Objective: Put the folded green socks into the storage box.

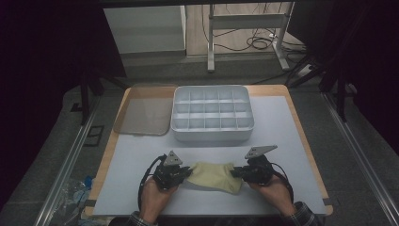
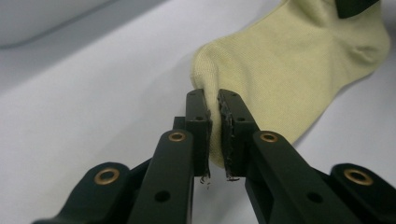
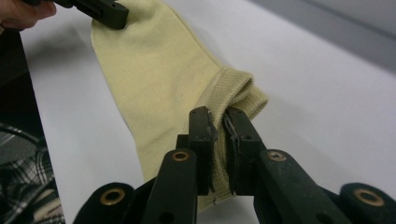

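Left claw (image 2: 215,126) and right claw (image 3: 219,140) each clamp an end of the yellow sock (image 1: 214,175) on the table (image 1: 282,136)

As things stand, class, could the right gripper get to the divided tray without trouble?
Probably not freely: the right gripper is shut on the sock, which the left gripper also pinches. The table between it and the divided tray is bare, so after letting go, likely yes.

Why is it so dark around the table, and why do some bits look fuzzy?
High view: light falls on the white table, the room around stays dark. Left gripper view: the sock goes soft at the far end, the grey tray edge is blurred. Right gripper view: the sock's cuff is sharp, the near black fingers are fuzzy.
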